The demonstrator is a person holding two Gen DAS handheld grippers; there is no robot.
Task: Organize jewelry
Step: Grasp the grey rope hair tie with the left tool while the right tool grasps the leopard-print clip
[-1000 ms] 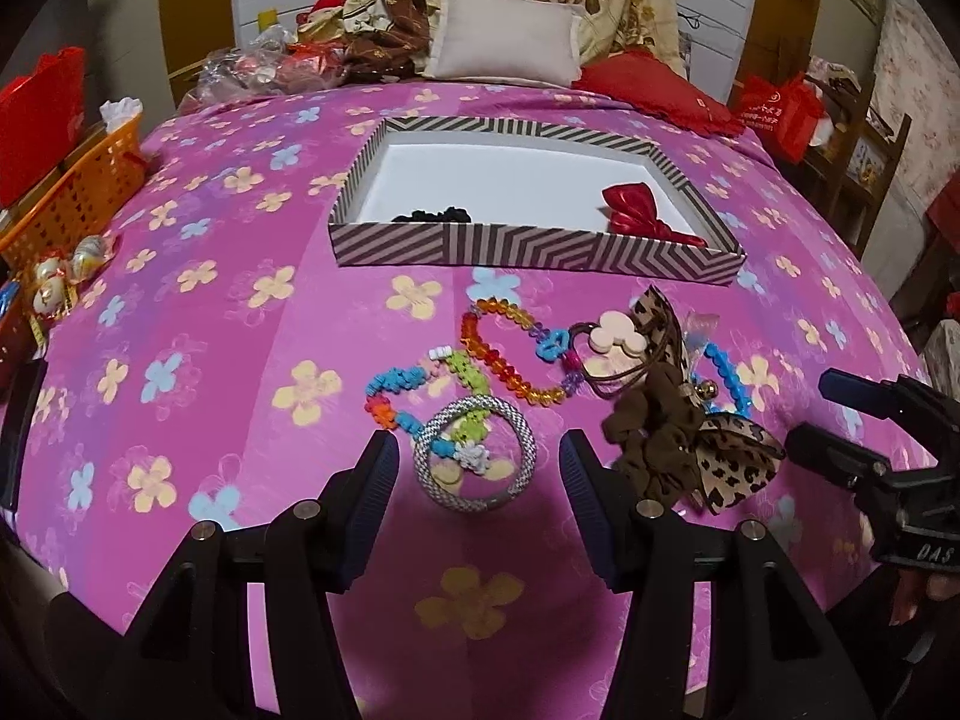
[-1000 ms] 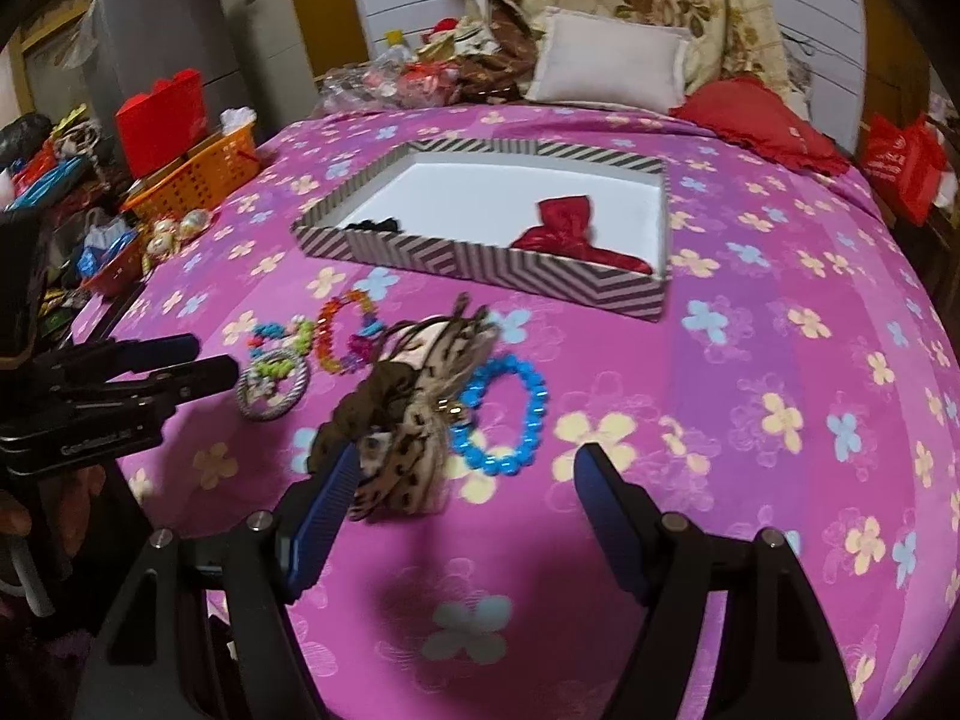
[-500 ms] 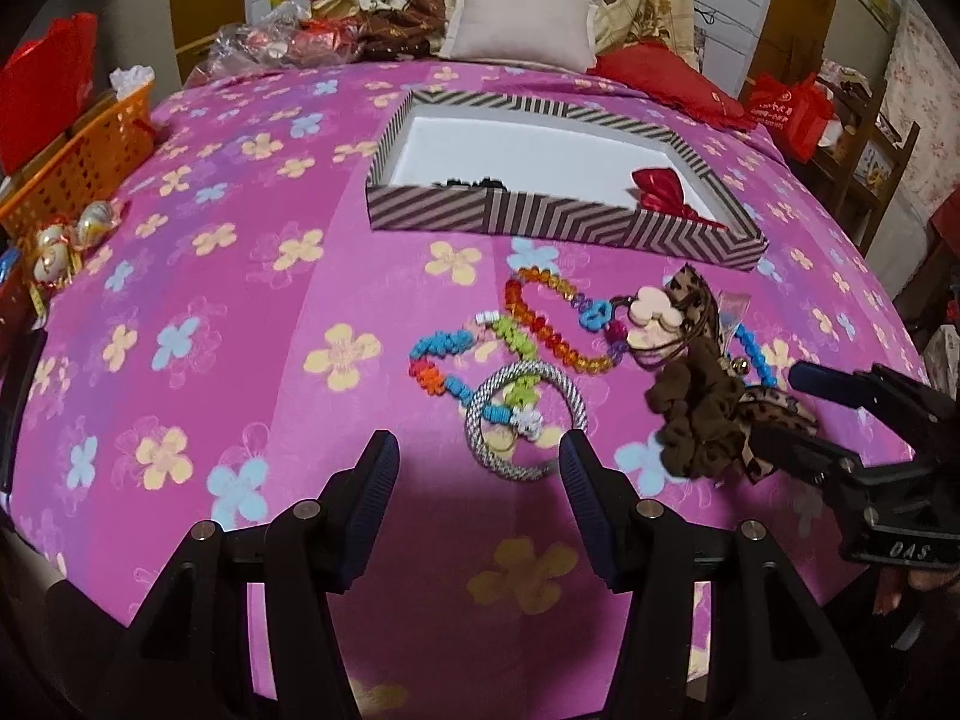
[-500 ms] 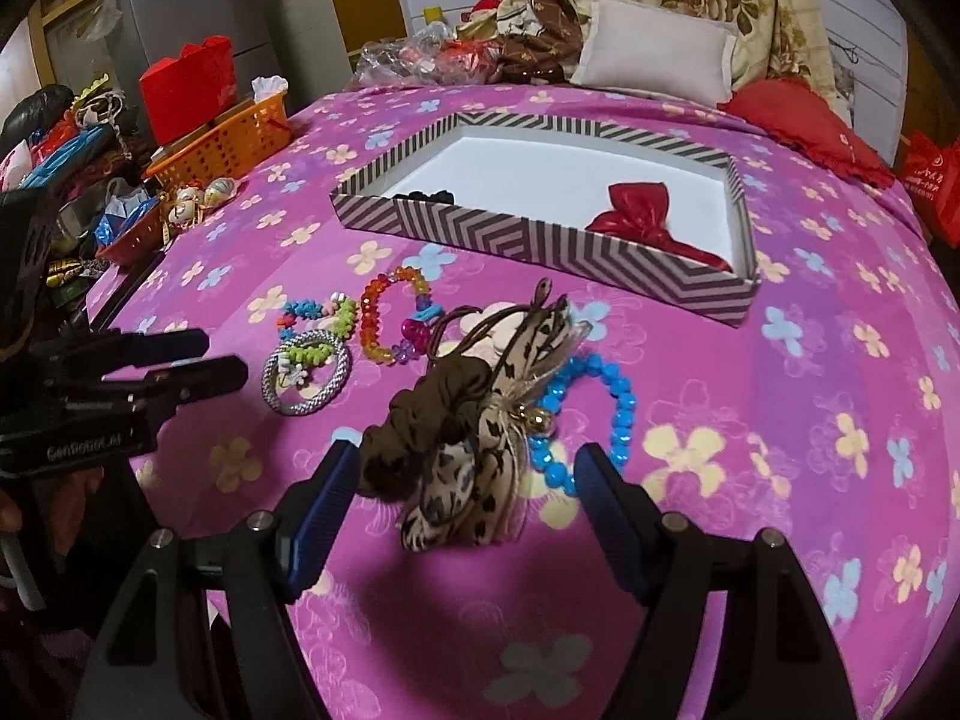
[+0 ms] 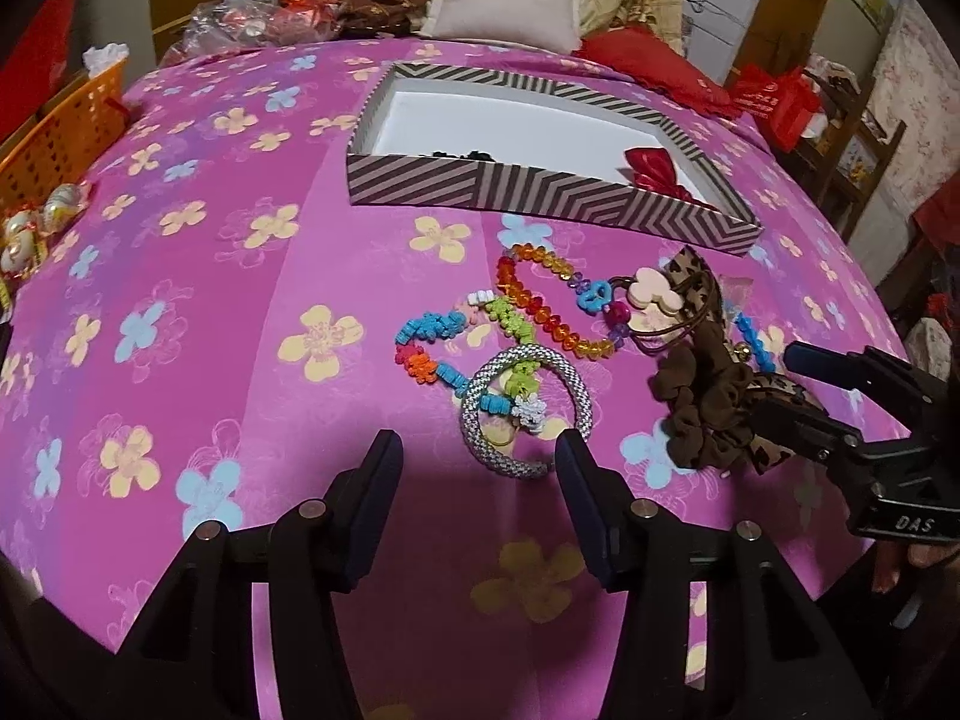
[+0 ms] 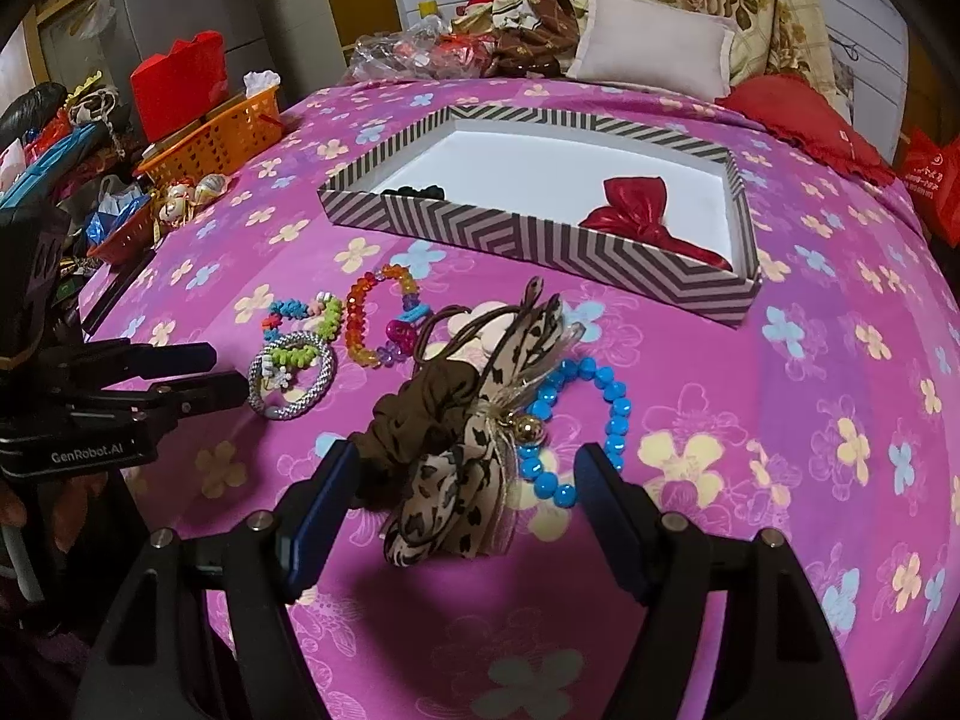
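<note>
**Jewelry heaped ahead of my two grippers**

Jewelry lies on the pink bedspread (image 5: 198,276). Nearest, my left gripper (image 5: 477,468) has just narrowed but stands apart, at the silver bangle (image 5: 525,411); my right gripper (image 6: 465,471), apart, straddles a leopard bow (image 6: 462,480). I count three bead bracelets. Beyond, one striped box (image 6: 540,237) half hides a black item beside one red bow (image 6: 645,213).

Your jewelry lies in a loose cluster on the pink flowered bed: a silver woven bangle (image 5: 527,411) overlapping a multicolored bead bracelet (image 5: 447,345), an orange-and-yellow crystal bracelet (image 5: 543,306) just behind them, then a brown scrunchie (image 6: 420,414) touching a leopard-print bow (image 6: 462,480). You see a blue bead bracelet (image 6: 591,420) beside the bow. Beyond sits your striped box (image 6: 540,234), holding a red bow (image 6: 645,213) and something small and black (image 6: 414,192).
</note>
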